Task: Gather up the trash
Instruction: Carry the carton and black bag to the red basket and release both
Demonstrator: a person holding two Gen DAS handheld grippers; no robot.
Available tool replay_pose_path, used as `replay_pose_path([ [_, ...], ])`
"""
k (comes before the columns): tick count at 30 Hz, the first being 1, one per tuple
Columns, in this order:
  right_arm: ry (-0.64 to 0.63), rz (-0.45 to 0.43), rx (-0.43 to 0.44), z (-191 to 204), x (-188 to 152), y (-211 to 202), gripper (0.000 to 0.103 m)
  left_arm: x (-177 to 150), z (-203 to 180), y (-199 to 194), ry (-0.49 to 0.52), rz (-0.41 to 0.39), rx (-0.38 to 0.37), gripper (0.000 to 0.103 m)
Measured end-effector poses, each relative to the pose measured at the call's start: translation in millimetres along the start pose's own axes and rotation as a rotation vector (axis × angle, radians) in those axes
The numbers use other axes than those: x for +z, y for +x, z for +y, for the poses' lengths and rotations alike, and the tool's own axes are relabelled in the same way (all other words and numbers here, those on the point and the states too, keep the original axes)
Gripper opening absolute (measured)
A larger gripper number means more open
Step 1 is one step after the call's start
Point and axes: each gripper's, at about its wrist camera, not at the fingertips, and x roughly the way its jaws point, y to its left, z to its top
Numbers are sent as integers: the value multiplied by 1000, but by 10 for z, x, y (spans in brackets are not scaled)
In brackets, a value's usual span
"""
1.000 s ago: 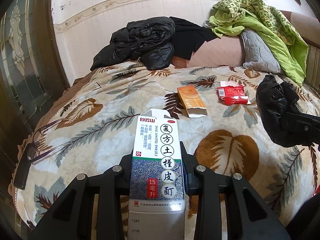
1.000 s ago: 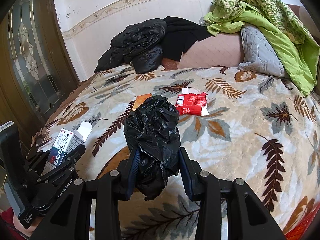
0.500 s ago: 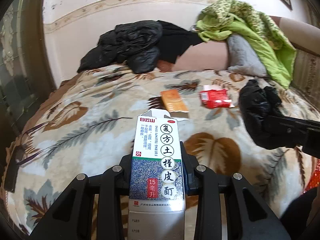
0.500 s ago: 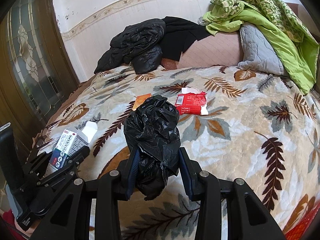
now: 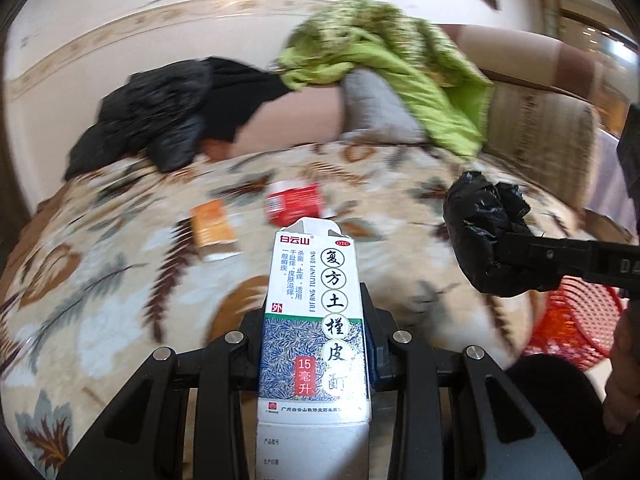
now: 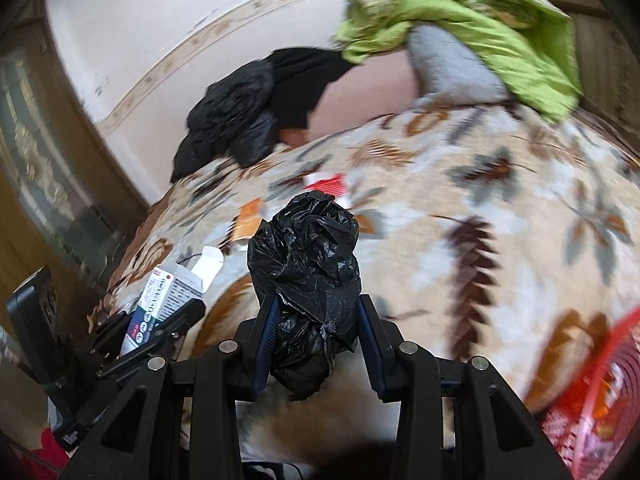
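Your left gripper (image 5: 314, 336) clamps a white box (image 5: 314, 312) reading "FUFANG TUJINPI DING", "OTC", above the near bed (image 5: 100, 280), while your right gripper (image 6: 316, 344) pinches a black bag (image 6: 308, 264) beside it.

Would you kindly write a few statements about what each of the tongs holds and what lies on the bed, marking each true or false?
1. The left tongs grip a white and blue medicine box. True.
2. The right tongs are empty. False: they are shut on a crumpled black plastic bag.
3. An orange box and a red packet lie on the leaf-patterned blanket. True.
4. The red basket stands in the middle of the bed. False: it shows at the lower right edge of the right wrist view, beside the bed.
5. The green quilt covers the orange box. False: it is heaped at the far end, over a grey pillow.
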Motion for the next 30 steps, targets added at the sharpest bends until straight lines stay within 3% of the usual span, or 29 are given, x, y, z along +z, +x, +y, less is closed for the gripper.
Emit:
replay_pose_path([
  [8,183,-85,-182,-1031,-170,-980,42,359,-1046,33,123,55,-306,33],
  [15,335,-138,-330,-1816,-461,-1680,42,516,-2108,138,199,152,-561,33],
  [22,389,-174,-390,-2131,-579,-1968,44,483,-2855,258,262,210,-651,33],
  [23,390,-171,-397,-2163,-603,-1975,44,476,-2927,275,268,210,-656,37],
  [24,396,-168,-405,-2198,-618,-1968,46,462,-3003,297,277,211,-664,48],
  [26,416,-140,-415,-2286,-644,-1915,59,455,-3067,331,282,215,-657,67],
  [30,432,-142,-425,-2340,-655,-1918,60,440,-2946,322,275,206,-631,68],
])
